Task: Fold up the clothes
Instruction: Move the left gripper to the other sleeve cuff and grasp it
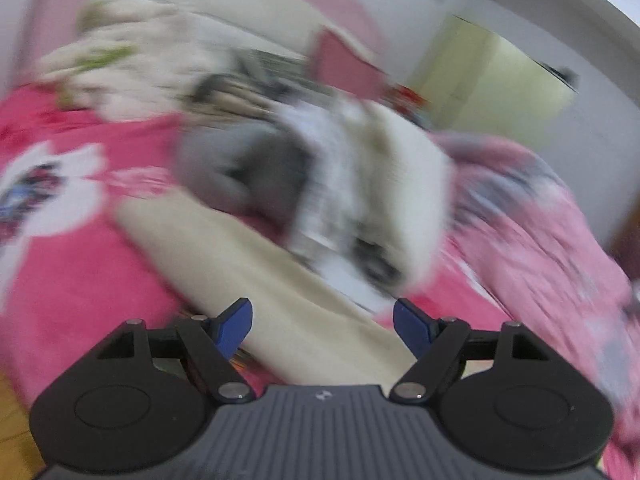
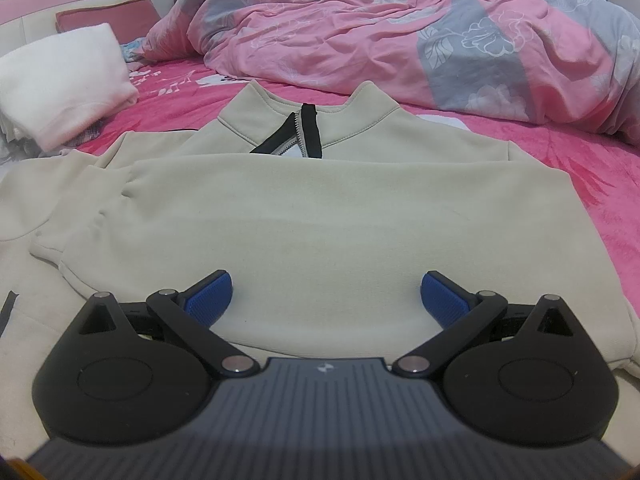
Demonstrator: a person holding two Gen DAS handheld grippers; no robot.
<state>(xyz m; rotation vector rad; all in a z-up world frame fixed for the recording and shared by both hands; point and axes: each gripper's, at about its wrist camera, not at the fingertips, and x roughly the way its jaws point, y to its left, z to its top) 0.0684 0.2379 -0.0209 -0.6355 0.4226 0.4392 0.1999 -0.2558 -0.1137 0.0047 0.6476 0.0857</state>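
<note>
- Both jaws stand wide apart: your right gripper [image 2: 326, 300] has its blue pads spread over the sweater [image 2: 320, 216] with nothing pinched between them, and your left gripper [image 1: 322, 324] is just as wide and holds nothing.
- Right view, near: the cream sweater lies flat on the pink sheet [image 2: 580, 160], its lower part folded up across the chest, a sleeve [image 2: 48, 208] spilling out to the left.
- Farther on, its collar [image 2: 308, 116] stands up with a black-edged zip [image 2: 298, 136] partly undone.
- Far left sits a white pillow [image 2: 64, 80]; far right a pink and grey duvet [image 2: 400, 28] is heaped against the sweater's far edge.
- Left view is badly blurred: a strip of cream cloth [image 1: 256, 280] runs away from the jaws over the pink sheet.
- Beyond it lies a heap of clothes [image 1: 320, 168], grey and white, too smeared for you to tell apart.
</note>
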